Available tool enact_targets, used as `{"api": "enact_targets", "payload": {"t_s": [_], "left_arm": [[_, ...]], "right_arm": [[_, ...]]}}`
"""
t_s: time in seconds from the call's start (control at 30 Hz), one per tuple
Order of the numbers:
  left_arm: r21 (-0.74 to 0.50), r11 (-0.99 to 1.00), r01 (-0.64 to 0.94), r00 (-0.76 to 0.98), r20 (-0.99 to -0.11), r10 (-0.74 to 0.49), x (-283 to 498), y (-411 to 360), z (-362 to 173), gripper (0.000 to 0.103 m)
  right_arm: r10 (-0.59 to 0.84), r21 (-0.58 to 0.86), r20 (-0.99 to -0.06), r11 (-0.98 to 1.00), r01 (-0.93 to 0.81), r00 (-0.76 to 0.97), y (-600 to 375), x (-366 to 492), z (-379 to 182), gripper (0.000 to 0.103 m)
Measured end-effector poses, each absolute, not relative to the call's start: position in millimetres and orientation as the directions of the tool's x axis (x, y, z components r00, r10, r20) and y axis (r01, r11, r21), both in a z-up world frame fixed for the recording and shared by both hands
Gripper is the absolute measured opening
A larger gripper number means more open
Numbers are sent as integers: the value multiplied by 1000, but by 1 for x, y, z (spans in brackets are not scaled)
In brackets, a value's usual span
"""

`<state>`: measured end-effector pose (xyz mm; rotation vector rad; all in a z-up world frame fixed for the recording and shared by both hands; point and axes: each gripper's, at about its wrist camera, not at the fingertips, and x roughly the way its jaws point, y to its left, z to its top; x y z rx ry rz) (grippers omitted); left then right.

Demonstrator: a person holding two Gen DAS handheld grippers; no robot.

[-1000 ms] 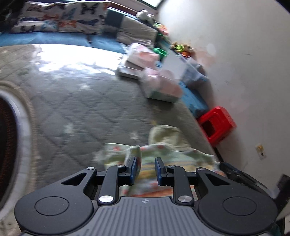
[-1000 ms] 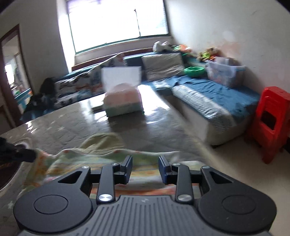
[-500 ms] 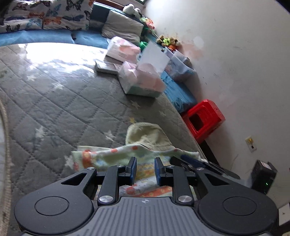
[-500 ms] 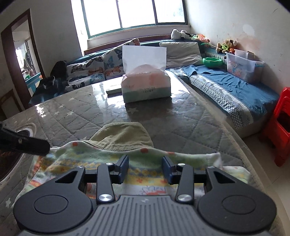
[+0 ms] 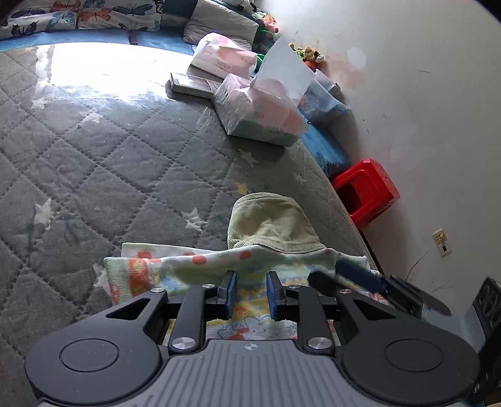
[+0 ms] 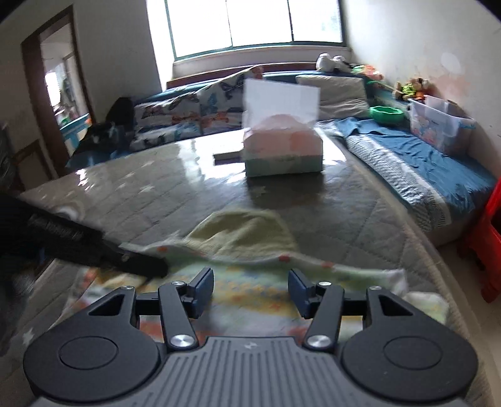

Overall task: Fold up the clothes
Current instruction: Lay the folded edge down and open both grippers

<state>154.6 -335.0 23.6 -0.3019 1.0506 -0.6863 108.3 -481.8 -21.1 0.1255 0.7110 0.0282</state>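
The garment (image 5: 194, 266) lay flat, part-folded, on the bench (image 5: 94, 162) near the tissue box (image 5: 260, 115). Both grippers, left (image 5: 250, 292) and right (image 6: 250, 289), hovered over it, jaws apart, empty. Likely between folds; next needs an edge gripped.

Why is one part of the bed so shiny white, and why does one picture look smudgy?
Left wrist view: window light glares off the quilted cover, washing out its pattern. Right wrist view: motion blur smears the tissue box and the printed garment; the window is overexposed.
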Motion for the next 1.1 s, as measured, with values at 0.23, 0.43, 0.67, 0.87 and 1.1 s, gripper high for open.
{"api": "enact_targets", "payload": {"t_s": [0.23,0.43,0.67,0.87,1.1], "left_arm": [[-525,733,433,311,-676,-668,125,-327,35,23],[-506,714,485,301,-670,-679,91,-314,38,23],[-491,708,508,306,-666,-681,64,-298,34,24],[-500,714,490,311,-665,-679,56,-288,29,24],[-510,721,469,317,-665,-676,47,-276,23,25]], "right_arm": [[76,82,-667,996,-29,741,-459,87,-23,59],[67,48,-670,998,-46,739,-447,61,-21,62],[30,7,-658,999,-33,753,-436,27,-23,65],[21,55,-655,998,20,755,-449,3,-26,72],[-9,93,-628,992,86,778,-472,-13,-17,73]]}}
